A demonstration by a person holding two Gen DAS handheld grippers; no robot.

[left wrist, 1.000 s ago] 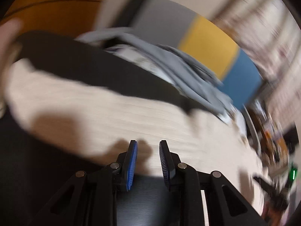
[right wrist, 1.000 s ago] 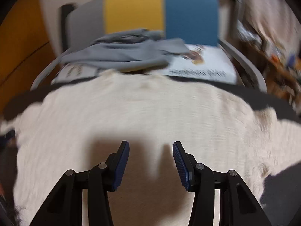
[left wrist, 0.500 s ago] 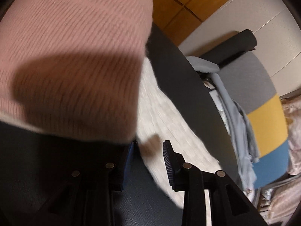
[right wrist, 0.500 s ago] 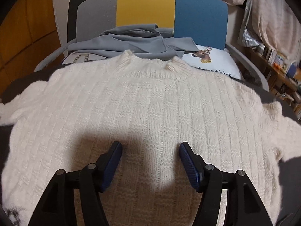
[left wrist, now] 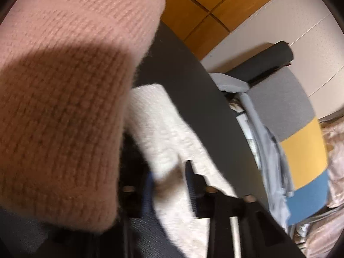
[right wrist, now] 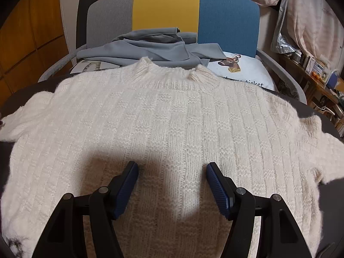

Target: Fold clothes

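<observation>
Now the cream sweater (right wrist: pixel 172 116) lies flat, collar away from the wide-open, empty right claw (right wrist: pixel 172 172); the left claw (left wrist: pixel 169 178) straddles its sleeve, half-open.

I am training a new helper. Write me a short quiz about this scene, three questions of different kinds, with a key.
1. True or false: the right claw is shut on the sweater.
2. What lies on the chair behind the sweater? A) a grey cloth B) a red towel C) a box
3. Which animal is printed on the cushion?

Key: 1 false, the claw is open above the sweater; 2 A; 3 a deer.
</observation>
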